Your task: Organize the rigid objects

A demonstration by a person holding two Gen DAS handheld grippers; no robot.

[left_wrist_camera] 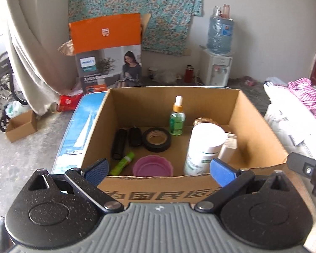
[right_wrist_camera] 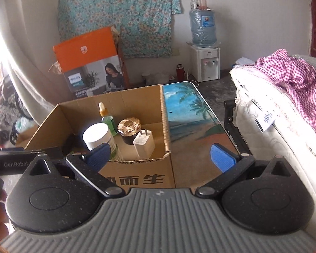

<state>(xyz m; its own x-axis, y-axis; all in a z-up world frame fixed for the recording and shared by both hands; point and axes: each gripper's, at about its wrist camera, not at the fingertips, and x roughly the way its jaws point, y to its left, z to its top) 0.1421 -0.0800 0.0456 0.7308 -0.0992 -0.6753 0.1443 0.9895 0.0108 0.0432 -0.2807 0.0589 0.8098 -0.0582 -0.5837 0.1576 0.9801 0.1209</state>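
Bedroom-like room, floral cloth (left_wrist_camera: 134,6) hanging on the back wall, water dispenser (right_wrist_camera: 204,63) standing by it, mattress (right_wrist_camera: 273,130) lying along the right side, orange-topped appliance box (left_wrist_camera: 107,52) sitting on the floor behind. Low desk (right_wrist_camera: 189,113) with a beach print is carrying an open cardboard box (left_wrist_camera: 261,130), flaps gone, everything already sitting inside it.

Inside, biggest first: white-lidded supplement bottle (left_wrist_camera: 204,147) standing upright near the front right, rigid plastic, probably the heaviest piece, best taken around the body below the lid. Dark jar with a ribbed gold lid (right_wrist_camera: 129,129) standing behind it, likely glass, so fragile and slick; grip the lid ring or jar sides squarely. Green dropper bottle (left_wrist_camera: 177,119) standing upright toward the back, tall and narrow, tipping easily, take it at mid-body. Black tape roll (left_wrist_camera: 157,139) lying flat, light, stiff, pinch across the ring wall. Pink scalloped dish (left_wrist_camera: 152,166) sitting at the front, light, grab by the rim. White plug charger (right_wrist_camera: 144,142) standing next to the jar, smooth faces, pinch the flat sides. Two black cylinders (left_wrist_camera: 119,141) and a green glue stick (left_wrist_camera: 124,162) lying at left, light, prone to rolling.

Left tool (left_wrist_camera: 158,169) is hovering over the near box edge, spread wide, holding nothing. Right tool (right_wrist_camera: 160,155) is hanging at the box's right front corner, likewise released and empty
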